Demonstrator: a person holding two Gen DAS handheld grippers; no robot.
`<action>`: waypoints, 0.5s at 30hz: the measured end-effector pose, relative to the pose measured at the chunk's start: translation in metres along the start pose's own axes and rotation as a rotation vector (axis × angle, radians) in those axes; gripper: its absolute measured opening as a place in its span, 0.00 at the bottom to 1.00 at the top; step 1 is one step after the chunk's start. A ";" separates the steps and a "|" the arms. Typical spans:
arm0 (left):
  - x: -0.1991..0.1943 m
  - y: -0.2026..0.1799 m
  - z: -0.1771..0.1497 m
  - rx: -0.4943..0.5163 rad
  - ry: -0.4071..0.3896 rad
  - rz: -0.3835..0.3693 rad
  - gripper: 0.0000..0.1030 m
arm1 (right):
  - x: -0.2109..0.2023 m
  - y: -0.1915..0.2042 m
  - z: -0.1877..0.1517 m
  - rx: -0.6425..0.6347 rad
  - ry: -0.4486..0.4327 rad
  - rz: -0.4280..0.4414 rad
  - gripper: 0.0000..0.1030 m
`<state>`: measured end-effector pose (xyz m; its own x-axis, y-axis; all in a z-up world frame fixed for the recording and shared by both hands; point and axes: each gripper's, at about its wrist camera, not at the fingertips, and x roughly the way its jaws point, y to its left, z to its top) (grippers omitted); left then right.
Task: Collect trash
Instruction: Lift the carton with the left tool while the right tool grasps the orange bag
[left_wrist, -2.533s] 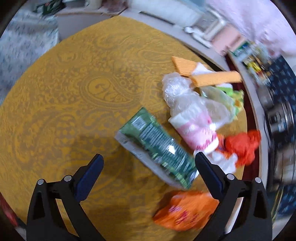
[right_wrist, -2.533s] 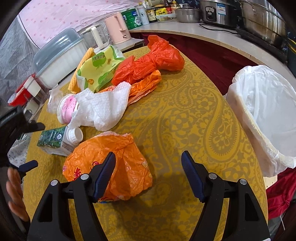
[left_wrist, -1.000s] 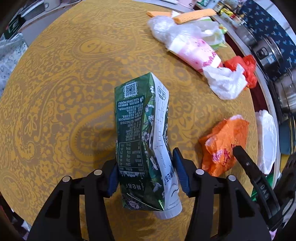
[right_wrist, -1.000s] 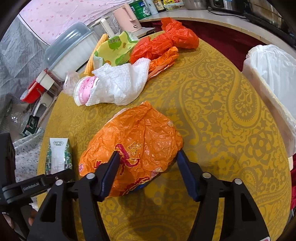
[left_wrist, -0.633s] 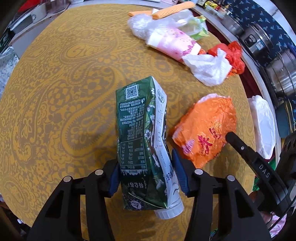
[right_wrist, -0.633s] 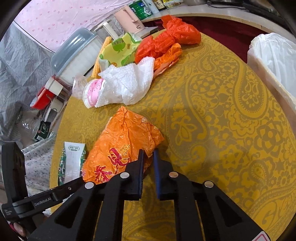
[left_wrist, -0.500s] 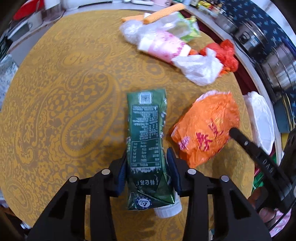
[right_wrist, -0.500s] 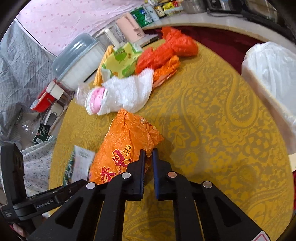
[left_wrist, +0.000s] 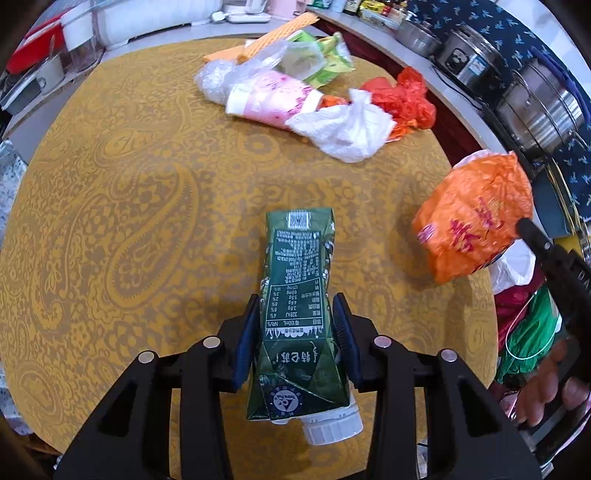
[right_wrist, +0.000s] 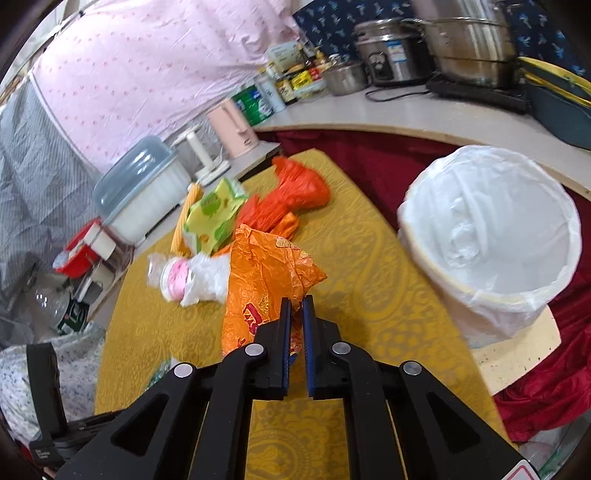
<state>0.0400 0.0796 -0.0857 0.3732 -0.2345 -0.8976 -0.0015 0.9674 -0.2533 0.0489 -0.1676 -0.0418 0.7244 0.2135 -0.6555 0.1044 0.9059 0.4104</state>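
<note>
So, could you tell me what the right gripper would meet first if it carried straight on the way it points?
Most likely the yellow tablecloth just beyond the orange bag held by the right gripper; the lined bin sits off to its right. Depth is uncertain.

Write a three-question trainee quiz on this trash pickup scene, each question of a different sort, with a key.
1. True or false: the left gripper is shut on the green drink carton with a white screw cap.
2. Multiple choice: the right gripper pinches which item? A) the crumpled white paper towel B) the orange crinkled plastic bag with red print C) the pink paper cup
3. Fill in: the round bin beside the yellow patterned table is lined with a ____ plastic bag.

Key: 1 true; 2 B; 3 white.
</note>
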 end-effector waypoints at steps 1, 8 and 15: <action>-0.002 -0.003 0.001 0.009 -0.007 -0.003 0.37 | -0.006 -0.004 0.003 0.010 -0.021 -0.009 0.07; -0.021 -0.046 0.020 0.101 -0.061 -0.050 0.31 | -0.043 -0.037 0.028 0.051 -0.158 -0.085 0.06; -0.009 -0.099 0.047 0.202 -0.076 -0.091 0.06 | -0.071 -0.082 0.045 0.132 -0.233 -0.147 0.07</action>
<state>0.0800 -0.0098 -0.0354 0.4322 -0.3209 -0.8428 0.2185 0.9440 -0.2473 0.0195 -0.2739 -0.0003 0.8304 -0.0196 -0.5568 0.2959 0.8623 0.4109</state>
